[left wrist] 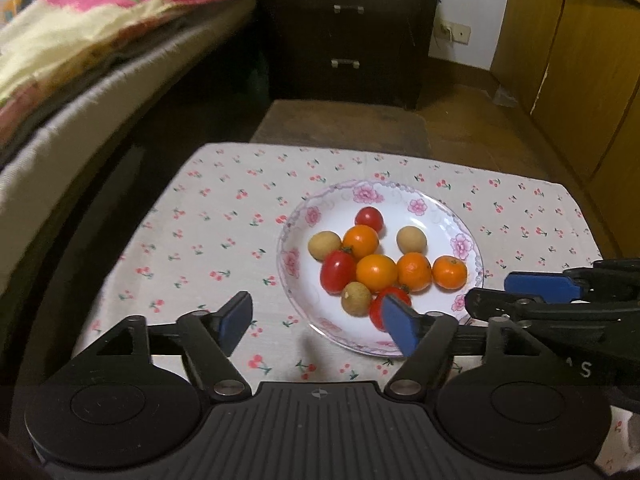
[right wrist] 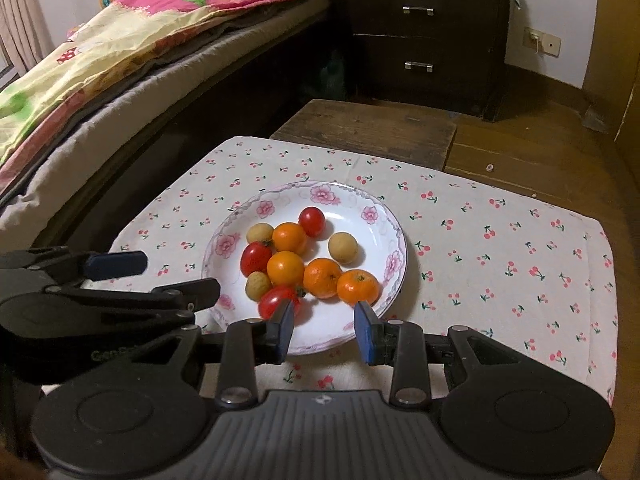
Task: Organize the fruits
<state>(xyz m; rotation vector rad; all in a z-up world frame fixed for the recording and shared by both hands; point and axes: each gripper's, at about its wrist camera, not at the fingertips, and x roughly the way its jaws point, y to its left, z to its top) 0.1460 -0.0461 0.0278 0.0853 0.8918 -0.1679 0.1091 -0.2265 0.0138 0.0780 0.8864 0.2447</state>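
A white plate with a pink-flower rim [left wrist: 298, 264] [right wrist: 224, 248] sits on the cherry-print cloth and holds several small oranges [left wrist: 376, 272] [right wrist: 357, 286], red tomatoes [left wrist: 338, 270] [right wrist: 276, 300] and tan longans [left wrist: 411, 239] [right wrist: 343, 247]. My left gripper [left wrist: 316, 304] [right wrist: 178, 274] hovers over the plate's near left rim, jaws wide open and empty; its right finger overlaps a tomato in the picture. My right gripper [right wrist: 324, 310] [left wrist: 490, 290] stands at the plate's near right rim. Its blue pads are a small gap apart, with nothing between them.
A bed with a patchwork quilt [right wrist: 120, 40] runs along the left. Beyond the table lies a low wooden bench [right wrist: 368, 128], then a dark two-drawer nightstand [right wrist: 420, 36]. Wooden cabinet doors [left wrist: 580, 60] line the right. The cloth [right wrist: 500, 260] extends right of the plate.
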